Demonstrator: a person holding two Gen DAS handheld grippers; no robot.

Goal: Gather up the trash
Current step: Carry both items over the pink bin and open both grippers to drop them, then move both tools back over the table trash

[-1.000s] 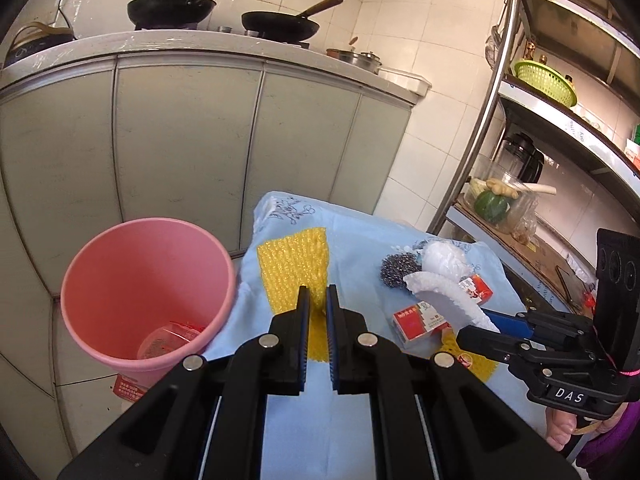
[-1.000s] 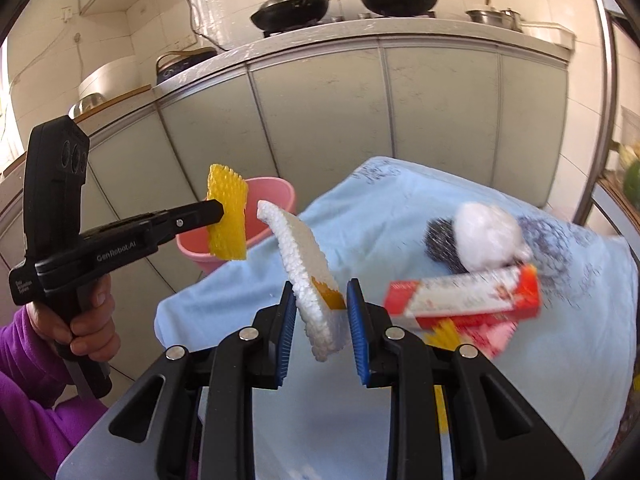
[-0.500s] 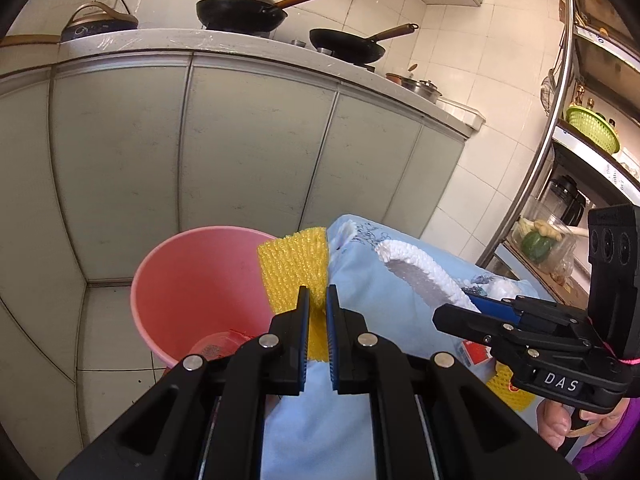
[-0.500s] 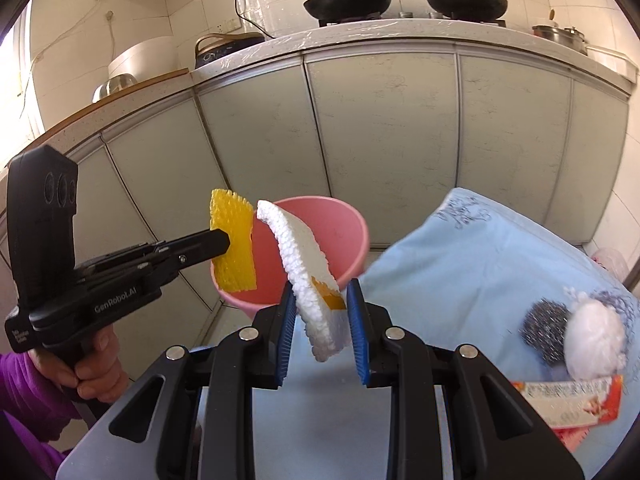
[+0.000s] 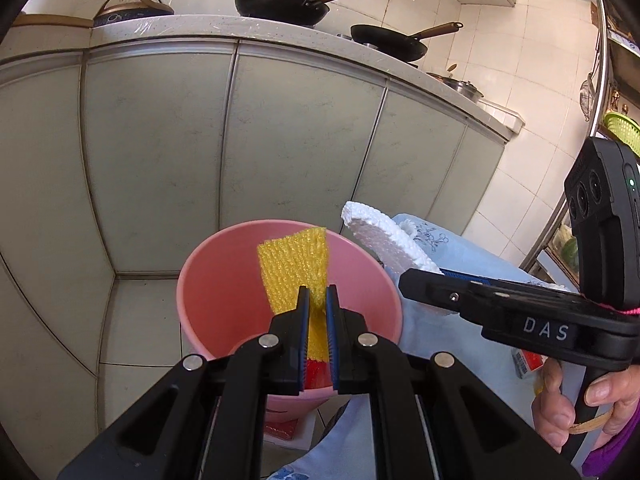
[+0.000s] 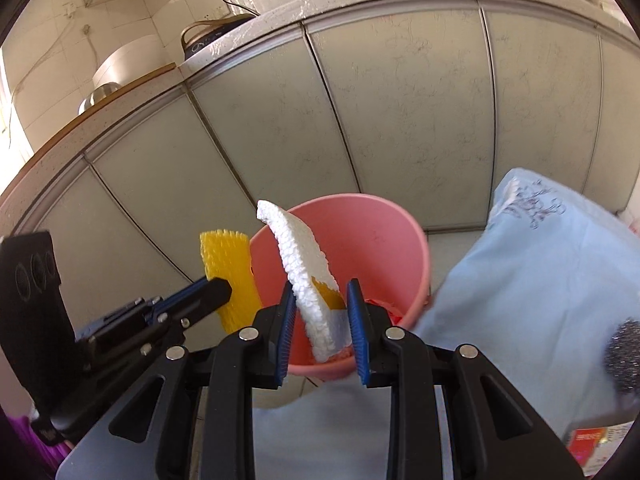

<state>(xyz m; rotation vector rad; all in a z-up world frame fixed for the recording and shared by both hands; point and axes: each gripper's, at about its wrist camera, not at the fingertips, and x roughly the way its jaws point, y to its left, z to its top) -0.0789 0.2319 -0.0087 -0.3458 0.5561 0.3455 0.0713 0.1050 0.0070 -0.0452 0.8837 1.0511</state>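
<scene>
A pink bucket stands on the floor beside the blue-clothed table; it also shows in the right wrist view. My left gripper is shut on a yellow foam net and holds it over the bucket's mouth. My right gripper holds a white foam net above the bucket's near rim; its jaws stand a little apart, the foam leaning on the left pad. The white foam and yellow net each show in the other view too.
Grey kitchen cabinets stand close behind the bucket, with pans on the counter. The blue tablecloth carries a steel scourer and a red packet. Red trash lies in the bucket's bottom.
Both grippers have swung left from the table to over the pink bucket, each carrying its foam net. The right gripper's jaws now stand a little wider.
</scene>
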